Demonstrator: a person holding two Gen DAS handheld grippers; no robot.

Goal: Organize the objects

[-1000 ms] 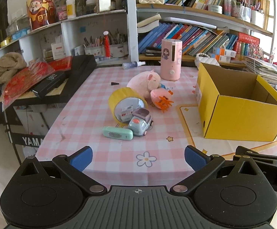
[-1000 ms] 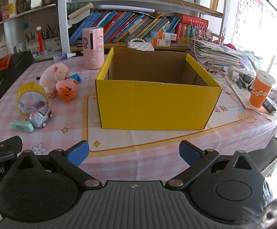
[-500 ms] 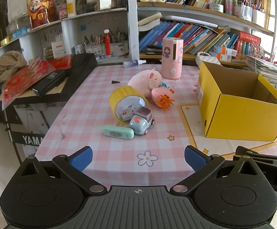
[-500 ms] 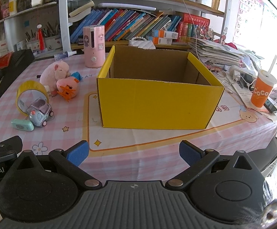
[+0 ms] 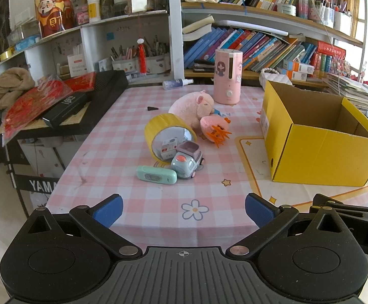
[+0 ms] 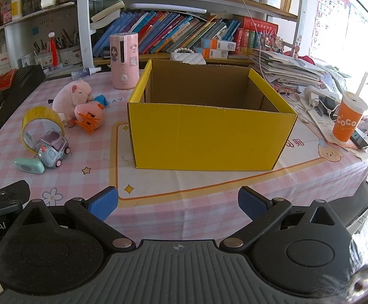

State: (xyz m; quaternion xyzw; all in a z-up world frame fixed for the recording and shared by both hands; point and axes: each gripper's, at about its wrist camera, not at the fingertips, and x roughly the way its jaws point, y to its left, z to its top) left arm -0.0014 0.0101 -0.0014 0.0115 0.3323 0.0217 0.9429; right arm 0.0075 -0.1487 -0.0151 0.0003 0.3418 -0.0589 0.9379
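I hold both grippers spread wide and empty, the left gripper (image 5: 183, 206) low in frame, the right gripper (image 6: 176, 201) likewise. Nothing is packed yet: the toy car (image 5: 187, 160) sits mid-frame, left of the yellow box (image 5: 320, 155). I judge reaching for it comes next.

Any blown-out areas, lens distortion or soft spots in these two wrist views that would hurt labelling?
Left wrist view: fisheye bends the shelf edges; the window strip at the far right is blown out; the toy car and yellow box are sharp. Right wrist view: the window side past the orange cup is overexposed, and a blurred object intrudes at the bottom right corner; the yellow box is evenly lit.
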